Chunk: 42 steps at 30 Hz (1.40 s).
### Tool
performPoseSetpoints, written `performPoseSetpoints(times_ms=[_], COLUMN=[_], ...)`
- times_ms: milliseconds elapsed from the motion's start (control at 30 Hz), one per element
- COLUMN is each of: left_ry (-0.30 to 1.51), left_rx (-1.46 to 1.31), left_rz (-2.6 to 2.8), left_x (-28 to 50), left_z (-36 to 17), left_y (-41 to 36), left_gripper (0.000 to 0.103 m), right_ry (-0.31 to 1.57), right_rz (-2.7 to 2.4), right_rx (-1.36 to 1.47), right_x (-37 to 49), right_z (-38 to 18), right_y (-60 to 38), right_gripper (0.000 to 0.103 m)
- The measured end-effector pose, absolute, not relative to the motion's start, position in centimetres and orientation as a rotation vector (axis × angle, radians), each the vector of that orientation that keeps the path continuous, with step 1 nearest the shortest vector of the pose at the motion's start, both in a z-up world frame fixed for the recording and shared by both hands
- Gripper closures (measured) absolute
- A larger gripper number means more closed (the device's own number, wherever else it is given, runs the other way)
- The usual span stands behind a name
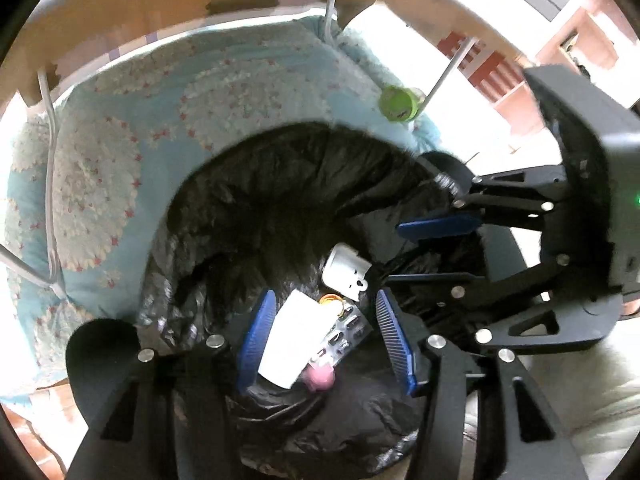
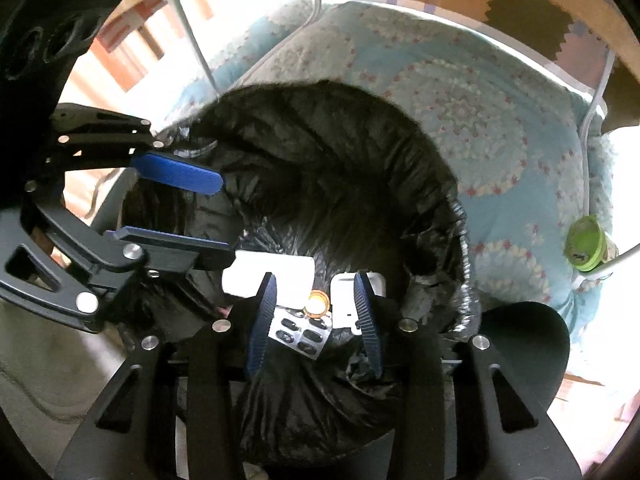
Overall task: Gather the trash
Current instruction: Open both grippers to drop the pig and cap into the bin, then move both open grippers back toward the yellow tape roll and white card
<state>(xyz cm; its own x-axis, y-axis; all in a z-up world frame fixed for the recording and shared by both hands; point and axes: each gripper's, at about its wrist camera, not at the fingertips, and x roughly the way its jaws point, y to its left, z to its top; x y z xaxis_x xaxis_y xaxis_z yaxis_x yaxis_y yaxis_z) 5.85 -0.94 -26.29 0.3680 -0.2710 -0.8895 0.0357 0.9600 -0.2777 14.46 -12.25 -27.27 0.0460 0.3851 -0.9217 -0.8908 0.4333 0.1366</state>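
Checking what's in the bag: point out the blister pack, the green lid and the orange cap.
blister pack [image 2: 301,333]: right wrist view, on its foil face.
green lid [image 1: 397,103]: left wrist view, on its top face.
orange cap [image 2: 317,304]: right wrist view, on its pale centre.

Harsh daylight blows out the background — dim, grainy centre, fisheye-curved edges, slight motion blur.

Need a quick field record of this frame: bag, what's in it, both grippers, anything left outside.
container: black trash bag, mouth open, beside a blue floral quilt
contents: white card, blister pack, white box, orange cap, pink item
left gripper: over the bag mouth, open, pads clear of the card
right gripper: over the bag mouth, open, holding nothing
outside bag: green cup on the quilt
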Motion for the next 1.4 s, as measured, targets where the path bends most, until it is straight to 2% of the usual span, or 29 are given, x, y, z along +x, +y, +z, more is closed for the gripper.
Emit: performPoseSetpoints(times_ms=[133, 233, 533, 767, 1300, 1400], left_ry=[1.107, 1.047, 0.908, 0.854, 0.754, 0.751], left_rx=[-0.191, -0.159, -0.085, -0.087, -0.165, -0.188], left_rz=[-0.208, -0.213, -0.178, -0.096, 0.016, 0.026], left_x=[5.5, 5.2, 5.3, 7.0, 13.0, 14.5], left_z=[-23.2, -20.5, -14.5, -12.0, -7.9, -7.7], left_y=[-0.7, -0.6, 0.9, 3.3, 9.1, 10.2], left_gripper=[0.053, 0.053, 0.052, 0.052, 0.052, 0.053], right_ry=[1.111, 1.064, 0.886, 0.793, 0.702, 0.696], right_rz=[1.068, 1.078, 1.102, 1.071, 0.992, 0.988], right_rx=[-0.509, -0.481, -0.378, -0.354, -0.327, -0.313], right_x=[14.9, 15.1, 16.0, 17.5, 22.2, 23.2], right_z=[-25.5, -23.4, -16.2, -13.1, -9.9, -9.4], right_y=[-12.6, -12.9, -13.9, -13.8, -11.4, -10.8], right_gripper=[0.063, 0.058, 0.056, 0.054, 0.054, 0.051])
